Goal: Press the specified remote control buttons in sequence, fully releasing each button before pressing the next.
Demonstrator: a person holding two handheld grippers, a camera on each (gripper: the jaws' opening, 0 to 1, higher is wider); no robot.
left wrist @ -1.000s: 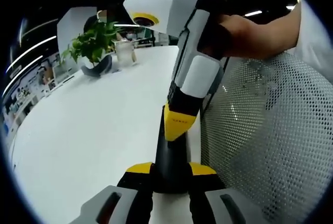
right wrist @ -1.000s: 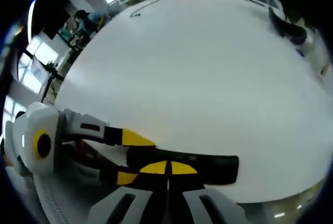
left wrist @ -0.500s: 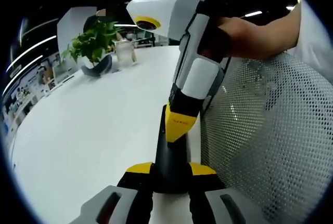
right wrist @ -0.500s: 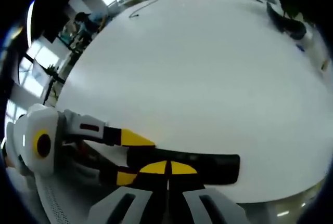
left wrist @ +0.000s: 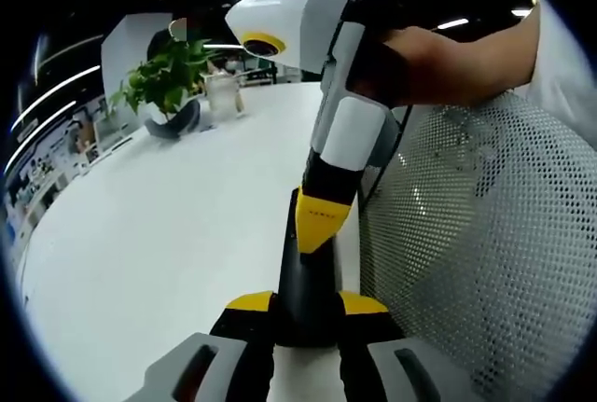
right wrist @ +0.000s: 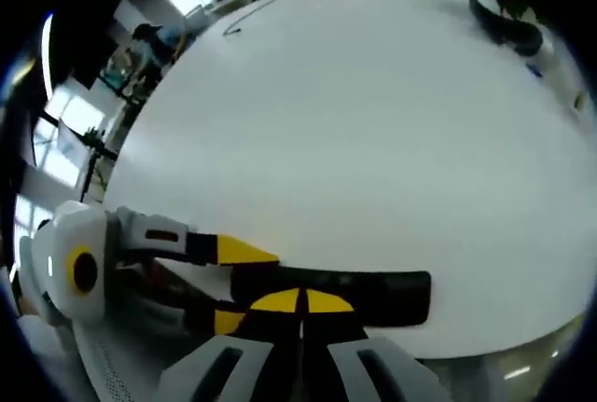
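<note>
L gripper [left wrist: 306,313] jaws clamp black remote [left wrist: 308,281] end; R gripper [right wrist: 300,301] jaws closed, tips on remote top.

White table [left wrist: 168,225] with potted plant [left wrist: 166,85], glass jar [left wrist: 224,94], black remote [right wrist: 373,292].

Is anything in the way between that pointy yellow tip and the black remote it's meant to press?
Nothing visible is. The left gripper clamps the black remote by its near end, and the right gripper's closed yellow tip sits directly over the remote's top face, with no object between them.
</note>
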